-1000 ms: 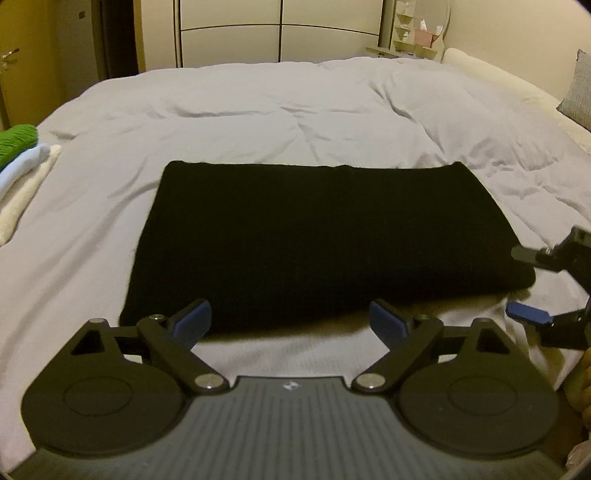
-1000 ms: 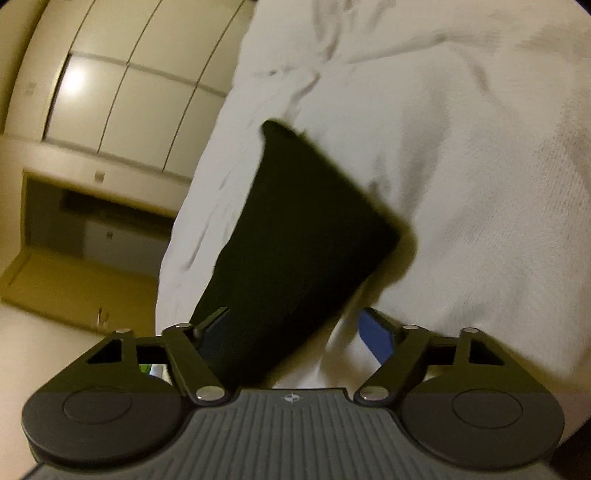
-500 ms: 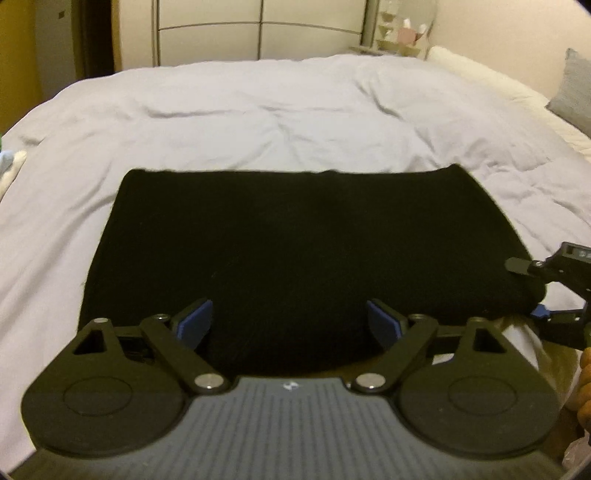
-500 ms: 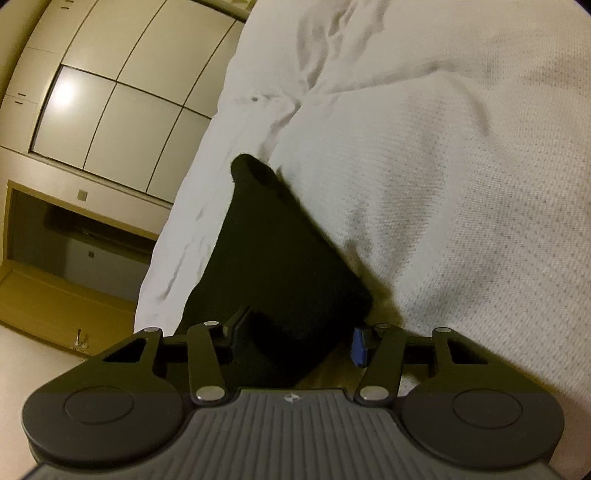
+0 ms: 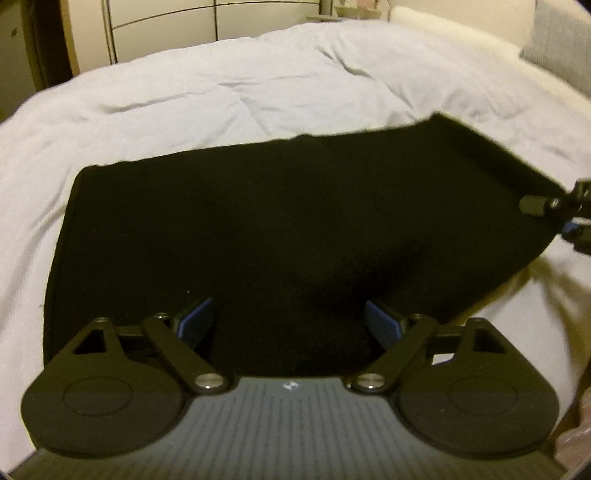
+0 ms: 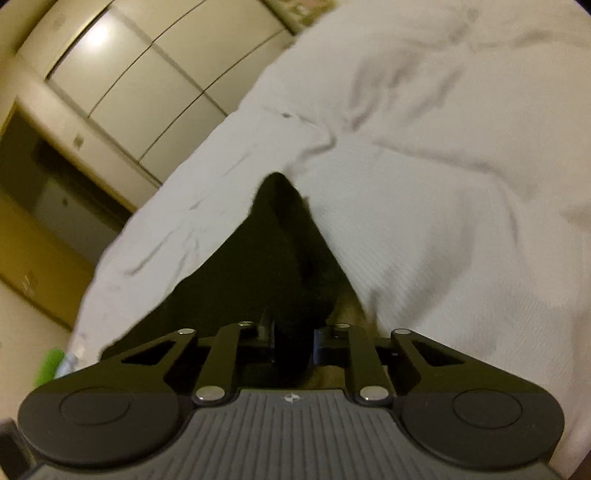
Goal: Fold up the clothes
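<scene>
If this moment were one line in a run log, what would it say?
task: fold clothes | right tongs: shut on folded black knit garment edge | left tongs: open over near edge | surface: white bed cover

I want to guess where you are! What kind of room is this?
Most likely a bedroom. A big bed with a rumpled white duvet fills the view, a tall cream wardrobe stands past its foot, and a grey pillow lies at the far corner. A black garment lies on the duvet.

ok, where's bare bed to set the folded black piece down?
Bare duvet beyond the black garment's far edge, toward the wardrobe, and along its left side. The near-right corner is crowded: right gripper is clamped there, left gripper open over the near edge.
</scene>
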`<state>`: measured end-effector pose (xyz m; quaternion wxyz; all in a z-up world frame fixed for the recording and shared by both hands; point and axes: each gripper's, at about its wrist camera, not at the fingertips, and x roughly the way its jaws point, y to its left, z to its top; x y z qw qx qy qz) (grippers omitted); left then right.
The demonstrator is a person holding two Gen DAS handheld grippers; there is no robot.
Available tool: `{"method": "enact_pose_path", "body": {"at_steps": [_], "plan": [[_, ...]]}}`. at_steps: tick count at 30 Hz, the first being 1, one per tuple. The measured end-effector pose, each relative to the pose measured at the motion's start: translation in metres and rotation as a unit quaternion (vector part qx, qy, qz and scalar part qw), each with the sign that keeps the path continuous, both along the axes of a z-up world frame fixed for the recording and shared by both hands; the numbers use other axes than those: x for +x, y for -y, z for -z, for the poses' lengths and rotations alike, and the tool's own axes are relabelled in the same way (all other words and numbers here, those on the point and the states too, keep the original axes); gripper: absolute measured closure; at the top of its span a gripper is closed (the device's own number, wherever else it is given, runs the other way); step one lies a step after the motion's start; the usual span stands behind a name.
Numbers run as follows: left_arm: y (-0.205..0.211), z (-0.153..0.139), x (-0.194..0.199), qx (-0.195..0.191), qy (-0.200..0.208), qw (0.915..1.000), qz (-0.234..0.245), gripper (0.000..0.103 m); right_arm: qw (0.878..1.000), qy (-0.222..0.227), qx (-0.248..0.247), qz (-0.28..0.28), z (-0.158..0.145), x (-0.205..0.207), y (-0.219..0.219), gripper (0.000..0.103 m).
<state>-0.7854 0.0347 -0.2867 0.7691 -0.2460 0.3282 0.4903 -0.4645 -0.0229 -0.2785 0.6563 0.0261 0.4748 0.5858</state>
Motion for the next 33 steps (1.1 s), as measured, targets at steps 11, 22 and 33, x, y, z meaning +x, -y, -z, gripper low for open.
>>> {"method": "enact_pose_path", "body": {"at_steps": [11,22,33], "plan": [[-0.004,-0.028,-0.108,-0.052,0.171,0.9797,-0.091,0.068,0.973,0.198,0.083,-0.089,-0.073,-0.101,-0.017,0.088],[-0.017,-0.019,-0.168,-0.099,0.291,0.9417,-0.137,0.065,0.849,0.387,0.085,-0.350,-0.004,-0.293,-0.020,0.075],[-0.024,-0.002,-0.168,-0.140,0.355,0.9134,-0.141,0.050,0.934,0.160,0.104,-0.301,-0.050,-0.186,-0.009,0.033]]}}
